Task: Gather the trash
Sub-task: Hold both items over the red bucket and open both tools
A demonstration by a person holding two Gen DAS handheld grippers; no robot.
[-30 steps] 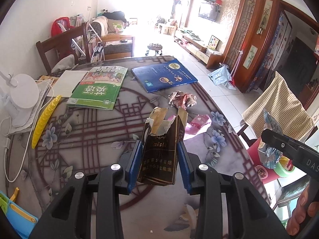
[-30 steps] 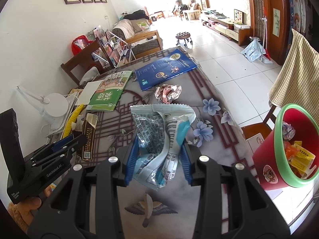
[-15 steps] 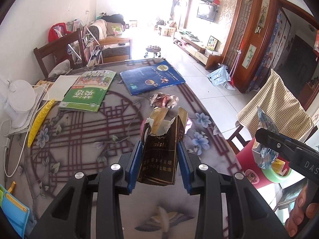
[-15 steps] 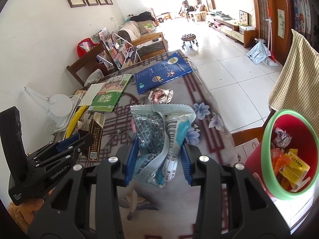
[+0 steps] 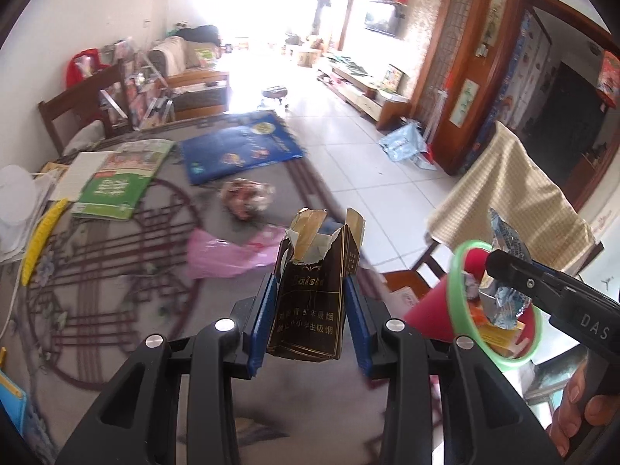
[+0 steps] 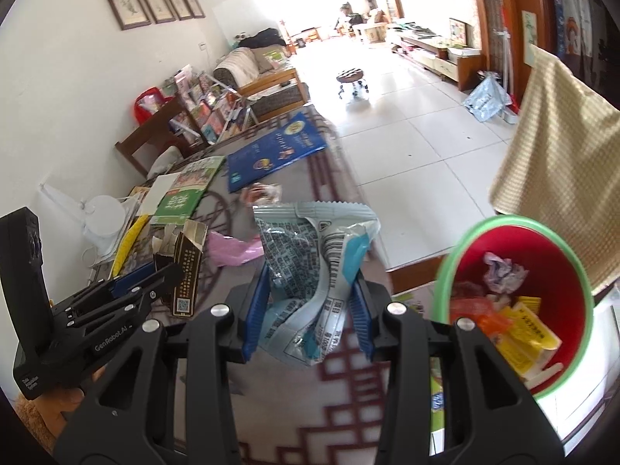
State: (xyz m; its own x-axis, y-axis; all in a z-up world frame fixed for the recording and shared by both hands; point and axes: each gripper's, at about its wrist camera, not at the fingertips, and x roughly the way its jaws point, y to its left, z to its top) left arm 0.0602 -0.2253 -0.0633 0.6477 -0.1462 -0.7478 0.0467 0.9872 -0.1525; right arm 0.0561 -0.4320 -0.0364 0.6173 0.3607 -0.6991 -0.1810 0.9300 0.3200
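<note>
A torn brown carton is standing upright, pinched; a crinkled blue-white wrapper is hanging clamped — red, green-rimmed bin sitting at three o'clock, part-filled.

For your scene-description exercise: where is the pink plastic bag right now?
In the left wrist view the pink plastic bag lies on the table, just left of the torn brown carton in the left gripper, with the crumpled wrapper beyond it.

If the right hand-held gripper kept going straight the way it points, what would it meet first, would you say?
Probably the patterned table just ahead of the blue snack wrapper it grips; the red bin sits off to its right. Depth is uncertain.
</note>
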